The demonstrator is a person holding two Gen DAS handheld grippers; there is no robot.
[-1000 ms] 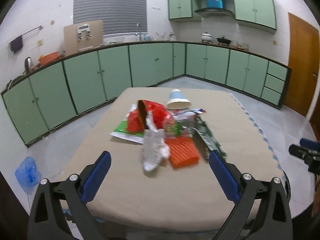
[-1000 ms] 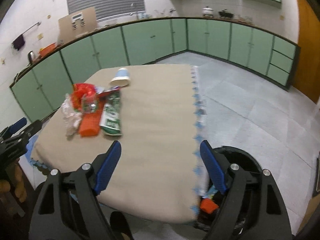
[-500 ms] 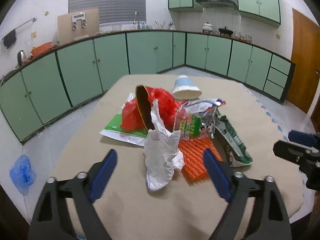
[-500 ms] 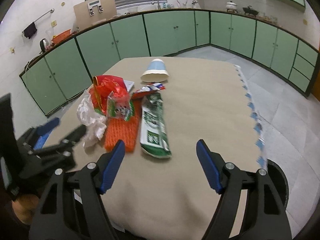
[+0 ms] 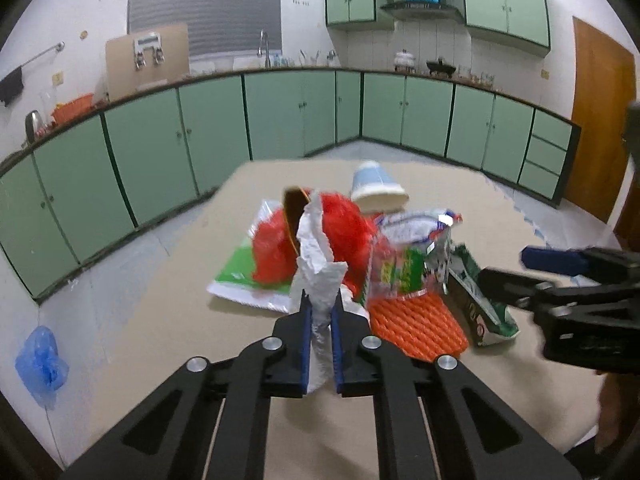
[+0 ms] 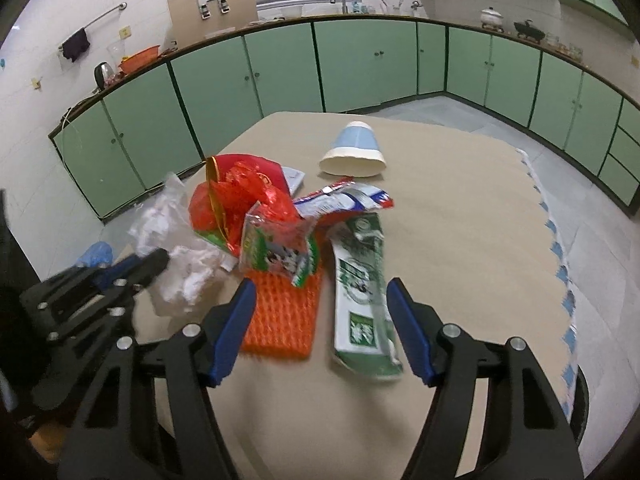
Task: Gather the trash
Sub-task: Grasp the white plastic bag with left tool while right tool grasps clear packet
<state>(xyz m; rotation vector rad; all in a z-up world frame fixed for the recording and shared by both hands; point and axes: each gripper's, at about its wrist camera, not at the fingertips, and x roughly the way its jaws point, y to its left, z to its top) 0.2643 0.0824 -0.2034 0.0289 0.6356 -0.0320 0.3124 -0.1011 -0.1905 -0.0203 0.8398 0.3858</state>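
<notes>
A heap of trash lies on the beige table (image 6: 460,216). My left gripper (image 5: 321,312) is shut on a crumpled white plastic bag (image 5: 318,280), which also shows in the right wrist view (image 6: 180,264). My right gripper (image 6: 320,320) is open and empty, just above the near ends of an orange foam net (image 6: 286,316) and a green-and-white wrapper (image 6: 360,292). A red plastic bag (image 6: 236,196), a small printed snack packet (image 6: 276,248) and a tipped blue-and-white paper cup (image 6: 354,152) lie beyond.
A dark bin (image 6: 580,404) sits on the floor at the table's right front edge. Green kitchen cabinets (image 6: 248,76) line the far walls. A blue plastic bag (image 5: 40,360) lies on the floor at the left.
My left gripper has moved in and closed on the white bag. My right gripper has moved forward and down over the orange net and green wrapper, still open.
</notes>
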